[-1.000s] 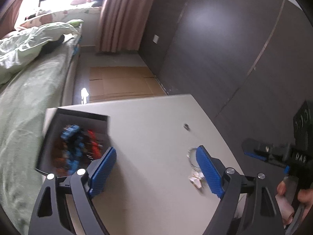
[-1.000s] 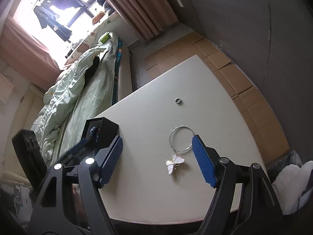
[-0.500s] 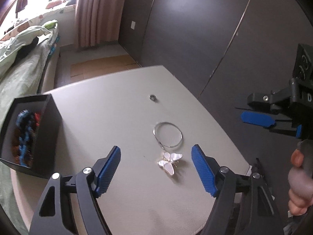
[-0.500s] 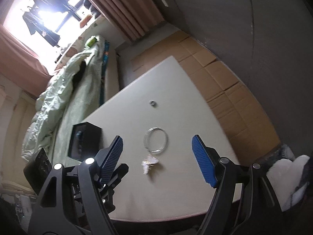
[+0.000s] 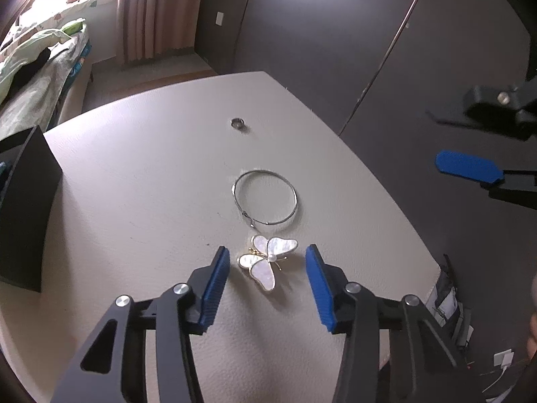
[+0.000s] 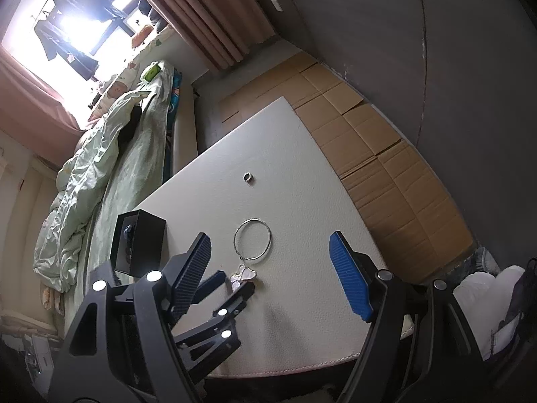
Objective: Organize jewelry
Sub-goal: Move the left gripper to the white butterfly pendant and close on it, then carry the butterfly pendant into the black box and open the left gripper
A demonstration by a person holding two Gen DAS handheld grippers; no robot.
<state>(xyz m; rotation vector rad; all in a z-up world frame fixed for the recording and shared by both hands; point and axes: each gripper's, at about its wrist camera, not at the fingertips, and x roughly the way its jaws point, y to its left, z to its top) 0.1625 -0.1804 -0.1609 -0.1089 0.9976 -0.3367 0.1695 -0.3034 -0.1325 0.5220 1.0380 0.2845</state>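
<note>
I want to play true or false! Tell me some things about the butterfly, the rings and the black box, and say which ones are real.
1. The butterfly brooch lies between the fingers of the left gripper. True; the jaws have just been closing, but the pads are not pressing on it yet.
2. The bangle is inside the black box. False; it lies on the table, beside the brooch.
3. The small ring lies farther away than the bangle. True.
4. The right gripper is holding the small ring. False; it is open and holds nothing.
5. The black box is empty. False; something blue shows inside.
</note>
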